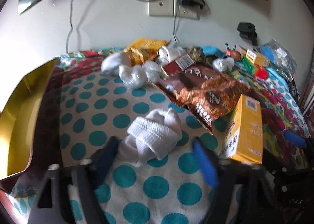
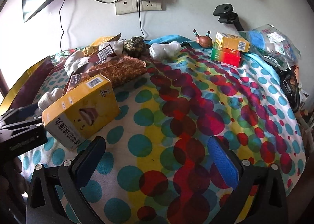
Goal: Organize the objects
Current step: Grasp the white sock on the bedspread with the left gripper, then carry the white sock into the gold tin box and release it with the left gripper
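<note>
Nearest, the left gripper [image 1: 155,157] brackets a rolled white sock [image 1: 155,135] on the dotted blanket [image 1: 121,106]; its jaws look not quite pressing, though blur hides contact. The right gripper [image 2: 159,159] gapes over bare blanket. Beyond lie a yellow box [image 2: 82,112], then a brown snack bag [image 1: 204,90].

Count: 2 grippers [image 1: 155,145] [image 2: 157,149], 4 small boxes — 1 big yellow [image 2: 82,112], 1 small yellow [image 2: 232,42], 1 red-green [image 2: 225,55], 1 barcoded [image 2: 105,53]; 2 snack bags [image 1: 200,90] [image 1: 145,49]; 1 gold tray [image 1: 21,110].

Dotted cloth [image 2: 149,126], yellow box [image 2: 82,110], rolled white socks [image 1: 155,135], brown packet [image 1: 204,94]
</note>
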`<state>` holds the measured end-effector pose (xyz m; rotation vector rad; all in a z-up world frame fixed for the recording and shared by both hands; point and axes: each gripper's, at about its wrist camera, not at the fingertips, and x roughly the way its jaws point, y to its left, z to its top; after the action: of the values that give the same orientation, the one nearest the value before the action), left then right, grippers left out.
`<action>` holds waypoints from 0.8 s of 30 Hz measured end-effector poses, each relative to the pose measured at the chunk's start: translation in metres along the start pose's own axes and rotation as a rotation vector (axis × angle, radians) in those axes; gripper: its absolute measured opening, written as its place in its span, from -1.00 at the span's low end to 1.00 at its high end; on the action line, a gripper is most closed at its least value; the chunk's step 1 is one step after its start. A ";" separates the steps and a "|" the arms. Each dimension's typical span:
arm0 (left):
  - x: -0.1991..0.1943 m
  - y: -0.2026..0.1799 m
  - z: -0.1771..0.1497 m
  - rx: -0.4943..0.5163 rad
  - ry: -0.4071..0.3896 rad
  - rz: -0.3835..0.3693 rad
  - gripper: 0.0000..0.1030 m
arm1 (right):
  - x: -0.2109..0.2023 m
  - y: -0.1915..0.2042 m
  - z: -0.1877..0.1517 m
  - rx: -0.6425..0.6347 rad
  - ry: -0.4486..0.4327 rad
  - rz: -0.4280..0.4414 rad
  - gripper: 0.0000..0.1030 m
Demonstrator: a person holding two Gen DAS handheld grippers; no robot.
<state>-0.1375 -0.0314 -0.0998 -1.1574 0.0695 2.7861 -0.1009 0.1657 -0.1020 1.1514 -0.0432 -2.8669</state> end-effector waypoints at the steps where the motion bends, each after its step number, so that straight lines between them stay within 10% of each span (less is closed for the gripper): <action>1: 0.001 0.001 0.000 -0.005 0.006 0.010 0.31 | 0.000 0.000 0.000 0.000 0.000 0.000 1.00; 10: -0.005 0.012 -0.001 -0.039 -0.003 -0.005 -0.36 | 0.000 0.003 -0.001 -0.023 0.011 0.004 1.00; 24: -0.066 0.023 0.004 -0.087 -0.158 0.052 -0.41 | -0.023 0.011 0.081 -0.106 -0.250 0.153 1.00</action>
<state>-0.0968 -0.0605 -0.0503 -0.9615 -0.0376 2.9431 -0.1403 0.1565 -0.0271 0.7340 0.0106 -2.8191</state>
